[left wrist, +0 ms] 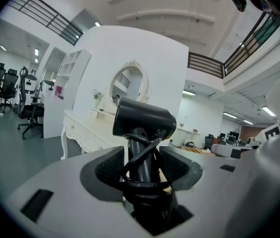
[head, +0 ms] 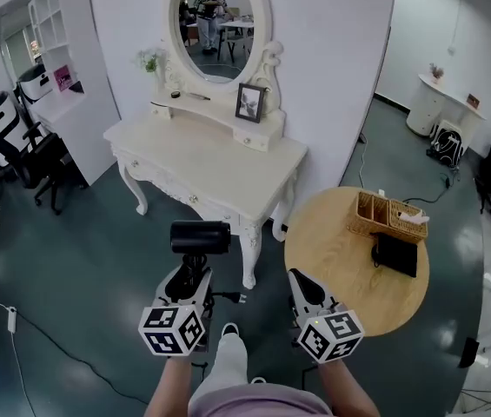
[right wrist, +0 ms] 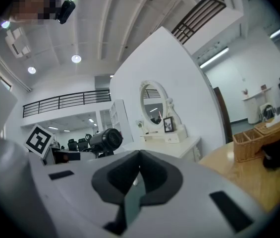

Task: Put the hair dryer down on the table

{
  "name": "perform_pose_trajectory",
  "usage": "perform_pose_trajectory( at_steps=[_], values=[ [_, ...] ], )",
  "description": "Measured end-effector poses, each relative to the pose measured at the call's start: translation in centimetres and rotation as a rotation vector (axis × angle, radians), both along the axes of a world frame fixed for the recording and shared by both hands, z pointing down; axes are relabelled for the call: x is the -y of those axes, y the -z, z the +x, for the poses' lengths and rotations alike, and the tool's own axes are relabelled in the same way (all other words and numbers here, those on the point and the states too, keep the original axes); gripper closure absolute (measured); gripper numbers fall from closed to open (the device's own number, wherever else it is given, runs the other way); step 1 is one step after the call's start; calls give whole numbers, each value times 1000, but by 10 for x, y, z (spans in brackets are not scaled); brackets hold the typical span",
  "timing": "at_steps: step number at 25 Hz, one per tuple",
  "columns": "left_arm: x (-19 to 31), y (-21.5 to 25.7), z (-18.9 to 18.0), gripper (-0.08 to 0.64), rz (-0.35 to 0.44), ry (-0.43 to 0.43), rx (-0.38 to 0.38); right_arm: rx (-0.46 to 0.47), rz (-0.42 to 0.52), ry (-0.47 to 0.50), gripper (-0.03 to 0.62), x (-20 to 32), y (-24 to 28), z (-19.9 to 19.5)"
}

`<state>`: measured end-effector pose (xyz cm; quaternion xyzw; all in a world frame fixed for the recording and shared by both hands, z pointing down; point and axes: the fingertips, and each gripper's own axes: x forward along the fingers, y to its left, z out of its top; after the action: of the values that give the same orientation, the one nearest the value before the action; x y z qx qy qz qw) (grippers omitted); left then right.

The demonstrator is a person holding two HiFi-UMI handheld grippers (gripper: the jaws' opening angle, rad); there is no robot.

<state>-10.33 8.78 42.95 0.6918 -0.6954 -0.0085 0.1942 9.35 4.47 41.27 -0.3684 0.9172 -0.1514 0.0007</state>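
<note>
A black hair dryer (head: pixel 199 237) stands upright in my left gripper (head: pixel 186 278), whose jaws are shut on its handle with the cord looped around it. In the left gripper view the hair dryer (left wrist: pixel 142 120) rises between the pads, barrel across the top. It hangs above the floor, just in front of the white dressing table (head: pixel 228 176). My right gripper (head: pixel 301 285) is held near the round wooden table (head: pixel 341 263), its jaws shut and holding nothing. In the right gripper view the hair dryer (right wrist: pixel 106 140) shows at the left.
On the dressing table stand an oval mirror (head: pixel 221 26) and a picture frame (head: pixel 249 102). The round table carries a wicker organiser (head: pixel 388 217) and a black object (head: pixel 395 254). Office chairs (head: pixel 10 150) stand at the left. A cable (head: pixel 49 341) lies on the floor.
</note>
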Motion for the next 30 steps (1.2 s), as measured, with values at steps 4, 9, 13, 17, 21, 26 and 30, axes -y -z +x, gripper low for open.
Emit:
perform_pose_trajectory(
  at_steps=[4, 9, 13, 17, 21, 26, 30],
  values=[
    [57, 0, -30, 336, 14, -27, -11, 3, 14, -27, 589, 50, 4, -32],
    [116, 4, -61, 337, 18, -74, -18, 5, 9, -65, 589, 101, 9, -67],
    [156, 4, -80, 336, 22, -110, -25, -7, 4, -100, 589, 133, 7, -87],
    [186, 2, -91, 336, 21, -145, -28, -18, 2, -141, 589, 158, 5, -96],
    [211, 2, -96, 337, 21, -176, -25, -27, -4, -172, 589, 173, 3, -100],
    [239, 3, -98, 336, 28, -206, -22, -25, -9, -200, 589, 192, 2, -102],
    [261, -1, -97, 336, 18, -219, -19, -18, -11, -213, 589, 209, 2, -104]
  ],
)
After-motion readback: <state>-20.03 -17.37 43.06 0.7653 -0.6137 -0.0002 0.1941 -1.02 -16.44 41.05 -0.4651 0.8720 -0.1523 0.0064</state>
